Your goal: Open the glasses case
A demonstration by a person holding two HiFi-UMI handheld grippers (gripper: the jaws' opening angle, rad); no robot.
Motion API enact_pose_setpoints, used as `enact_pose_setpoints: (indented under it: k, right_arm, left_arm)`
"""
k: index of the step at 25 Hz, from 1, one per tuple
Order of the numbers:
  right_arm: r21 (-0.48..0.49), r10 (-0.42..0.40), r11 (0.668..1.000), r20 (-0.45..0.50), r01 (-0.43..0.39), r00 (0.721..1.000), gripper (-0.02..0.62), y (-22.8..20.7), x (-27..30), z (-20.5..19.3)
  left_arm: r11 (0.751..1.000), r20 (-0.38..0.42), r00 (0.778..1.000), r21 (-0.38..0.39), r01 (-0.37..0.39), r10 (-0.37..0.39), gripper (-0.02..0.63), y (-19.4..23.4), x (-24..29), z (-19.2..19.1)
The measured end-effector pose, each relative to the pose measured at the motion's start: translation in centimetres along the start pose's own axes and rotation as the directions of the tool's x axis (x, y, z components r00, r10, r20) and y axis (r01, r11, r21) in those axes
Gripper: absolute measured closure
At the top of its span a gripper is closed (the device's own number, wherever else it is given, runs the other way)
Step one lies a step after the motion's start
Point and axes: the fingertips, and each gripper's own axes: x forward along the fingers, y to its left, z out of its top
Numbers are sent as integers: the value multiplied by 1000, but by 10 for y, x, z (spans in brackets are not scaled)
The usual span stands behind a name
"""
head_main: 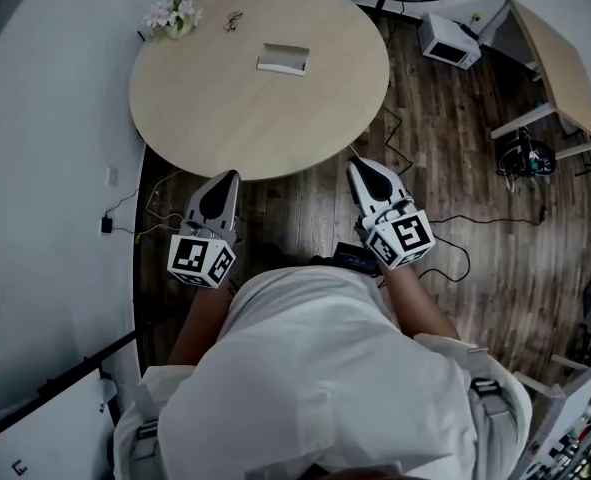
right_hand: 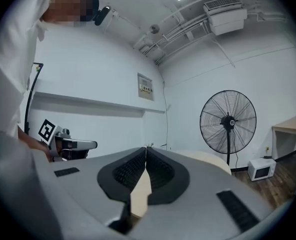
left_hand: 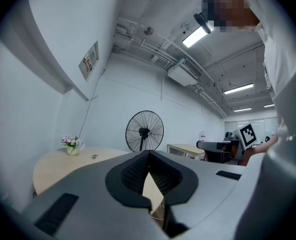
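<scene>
Closest to the person's body, over the dark wood floor just short of the round table (head_main: 235,108), the left gripper (head_main: 233,176) and right gripper (head_main: 355,165) are held level and side by side, pointing at the table edge, a carrying posture that suits an approach rather than a grasp. Each gripper's own view shows its padded jaws pressed together at the tips with nothing between them, only a sliver of tabletop visible through the gap lower down. Well beyond both, on the far half of the table, the glasses case (head_main: 283,59) lies flat and untouched, out of reach, so opening it has not begun. Farther back near the rim stand a small pot of flowers (head_main: 173,16) and a tiny object (head_main: 233,20) too small to identify.
</scene>
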Motion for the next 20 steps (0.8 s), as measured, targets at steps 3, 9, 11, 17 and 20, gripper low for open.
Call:
enact_pose_setpoints:
  k: [3,9,11,17,20]
  right_arm:
    - [8,18,1000,-11,-18,1000,571,-6,-19,-5]
    - [32,47,998,-32,-46,998,571,-24,-44,-22]
    - [39,57,998,-35,-55,998,571,-25,-46,-28]
    - [47,51,998,-36,-49,998,571,-25,-47,-34]
    - [24,28,999,-29,-27,999,571,-28,-46,-27]
  left_arm:
    - [1000,-15,1000,16,-3,3,592,-24,3,-8]
    - [999,-43,998,20,-37,38,592,-57,0,-21]
    - [998,-59,997,6,-56,56,592,-57,-3,-29]
    - [999,-58,997,-1,-51,50,592,-57,-3,-30]
    - [1000,-54,998,-2,-14,14,592,-58,6,-32]
